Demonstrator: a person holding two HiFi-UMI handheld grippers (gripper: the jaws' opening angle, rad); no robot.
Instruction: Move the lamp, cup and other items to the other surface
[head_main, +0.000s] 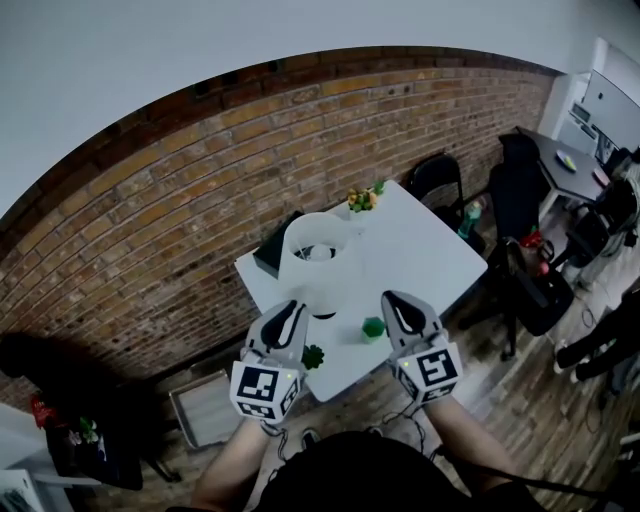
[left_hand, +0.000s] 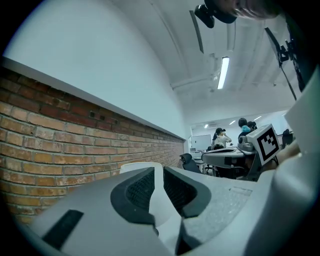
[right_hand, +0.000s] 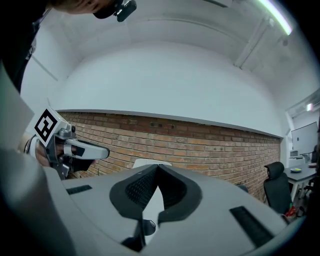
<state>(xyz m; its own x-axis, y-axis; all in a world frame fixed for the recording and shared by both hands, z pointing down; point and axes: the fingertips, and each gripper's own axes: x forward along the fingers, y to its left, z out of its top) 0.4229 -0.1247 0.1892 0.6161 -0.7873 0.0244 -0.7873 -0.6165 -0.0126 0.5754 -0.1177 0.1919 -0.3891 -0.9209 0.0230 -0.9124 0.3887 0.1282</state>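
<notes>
Table (head_main: 430, 250) bears lamp (head_main: 316, 268); left claw (head_main: 291, 306) shows square code.

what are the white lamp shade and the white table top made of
White drum-shaped lamp shade: seemingly matte fabric or paper; its surface is soft, even, glare-free, and I cannot tell which. White square table top: probably laminate or painted board; smooth, uniform, with crisp thin edges.
</notes>
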